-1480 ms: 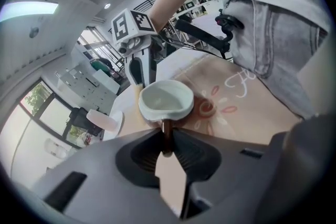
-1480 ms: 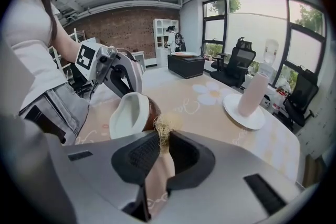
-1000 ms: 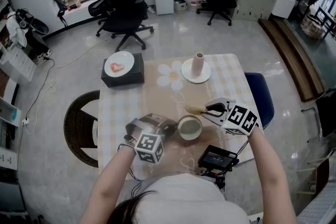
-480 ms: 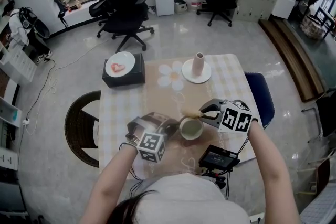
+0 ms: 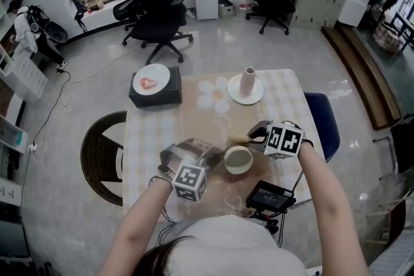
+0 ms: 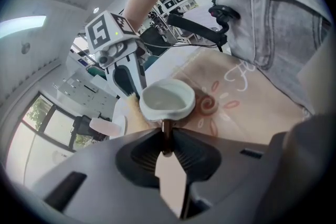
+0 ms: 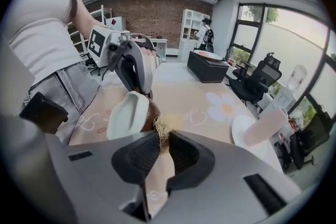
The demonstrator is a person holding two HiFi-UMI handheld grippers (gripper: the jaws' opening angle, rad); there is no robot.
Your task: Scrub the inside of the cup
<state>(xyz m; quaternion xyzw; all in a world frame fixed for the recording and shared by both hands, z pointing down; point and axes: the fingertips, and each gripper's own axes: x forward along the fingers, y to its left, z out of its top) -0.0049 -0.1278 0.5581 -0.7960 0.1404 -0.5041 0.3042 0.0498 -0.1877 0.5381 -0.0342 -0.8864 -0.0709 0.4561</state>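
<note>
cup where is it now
In the head view the cup is at the near middle of the table, between the two claws: the left claw grips its handle and the right claw, holding the scrubber, is just right of it.

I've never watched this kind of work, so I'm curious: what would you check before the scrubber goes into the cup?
1. Left hand-held gripper shut on the handle of the cup: ok.
2. Right hand-held gripper shut on the scrubber: ok.
3. Cup's mouth open, with nothing blocking it: ok; the white inside shows.
4. Scrubber inside the cup: not ok; it sits beside the rim, outside.
5. Room to work: ok; the vase stands well away across the table.
6. Water or soap in the cup: cannot tell.
</note>
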